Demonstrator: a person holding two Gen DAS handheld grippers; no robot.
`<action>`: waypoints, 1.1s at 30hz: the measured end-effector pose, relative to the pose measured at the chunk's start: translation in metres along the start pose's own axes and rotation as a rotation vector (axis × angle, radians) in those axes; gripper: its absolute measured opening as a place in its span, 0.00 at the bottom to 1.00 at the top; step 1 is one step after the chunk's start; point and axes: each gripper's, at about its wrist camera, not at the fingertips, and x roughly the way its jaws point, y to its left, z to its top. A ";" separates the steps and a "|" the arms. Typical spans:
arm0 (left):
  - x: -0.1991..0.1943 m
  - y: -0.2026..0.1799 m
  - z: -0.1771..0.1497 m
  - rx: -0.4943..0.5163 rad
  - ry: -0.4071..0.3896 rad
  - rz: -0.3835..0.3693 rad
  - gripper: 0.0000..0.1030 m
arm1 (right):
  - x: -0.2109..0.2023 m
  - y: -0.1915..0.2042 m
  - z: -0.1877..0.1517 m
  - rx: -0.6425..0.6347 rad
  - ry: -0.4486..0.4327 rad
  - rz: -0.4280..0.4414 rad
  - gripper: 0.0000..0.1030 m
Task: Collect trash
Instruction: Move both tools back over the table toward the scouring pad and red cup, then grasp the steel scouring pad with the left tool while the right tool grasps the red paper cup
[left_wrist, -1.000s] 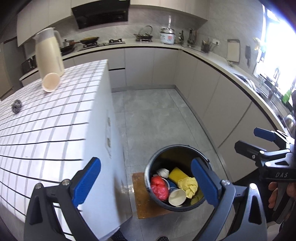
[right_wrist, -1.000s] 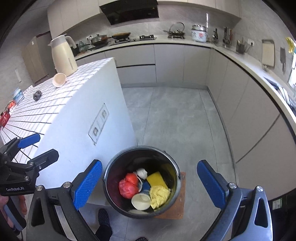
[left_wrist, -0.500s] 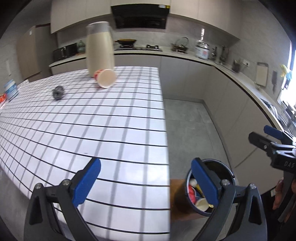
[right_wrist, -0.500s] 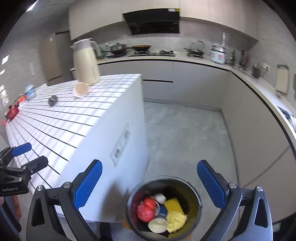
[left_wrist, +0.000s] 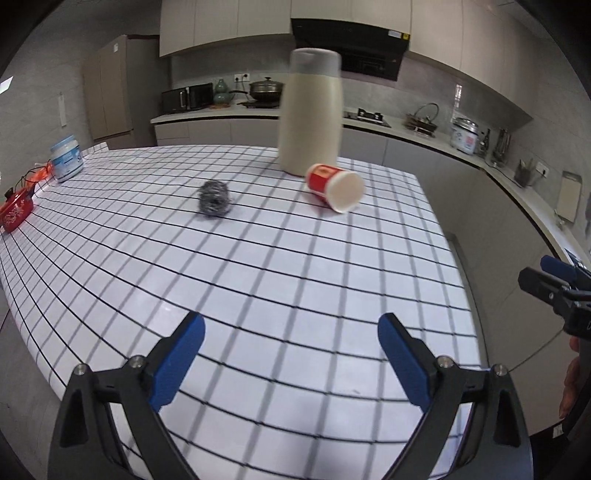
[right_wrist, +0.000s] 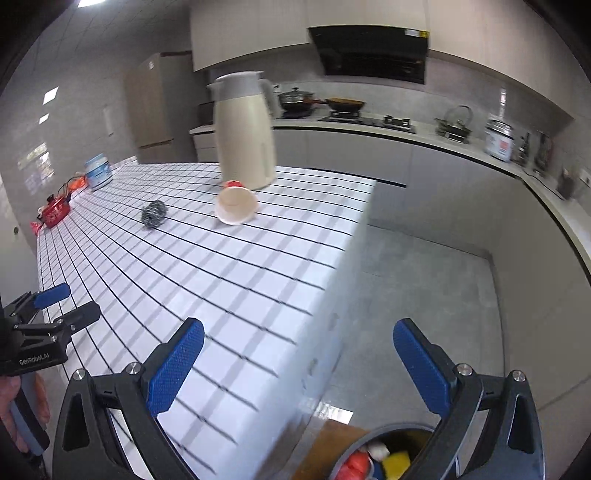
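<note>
Left gripper (left_wrist: 291, 354) jaws wide, just narrowing, empty. Steel scourer (left_wrist: 213, 197) at 11 o'clock on the desk (left_wrist: 258, 280), tipped paper cup (left_wrist: 334, 187) at 1 beside the jug (left_wrist: 310, 114). Right gripper (right_wrist: 299, 363) wide, empty. Approach the cup square across its side; squeeze gently.

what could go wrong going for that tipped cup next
1. The paper cup lies on its side and looks free to roll toward the table edge if nudged.
2. It lies right beside the tall jug; a wide approach by the open left gripper might bump the jug.
3. The steel scourer sits nearby and could get dragged along.
</note>
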 end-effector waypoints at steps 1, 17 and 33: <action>0.005 0.007 0.004 -0.003 0.001 0.004 0.92 | 0.007 0.006 0.006 -0.005 0.004 0.005 1.00; 0.080 0.078 0.069 -0.020 0.027 -0.020 0.90 | 0.126 0.069 0.096 -0.018 0.046 0.031 1.00; 0.168 0.092 0.105 -0.003 0.090 -0.070 0.86 | 0.233 0.085 0.130 -0.006 0.119 0.053 1.00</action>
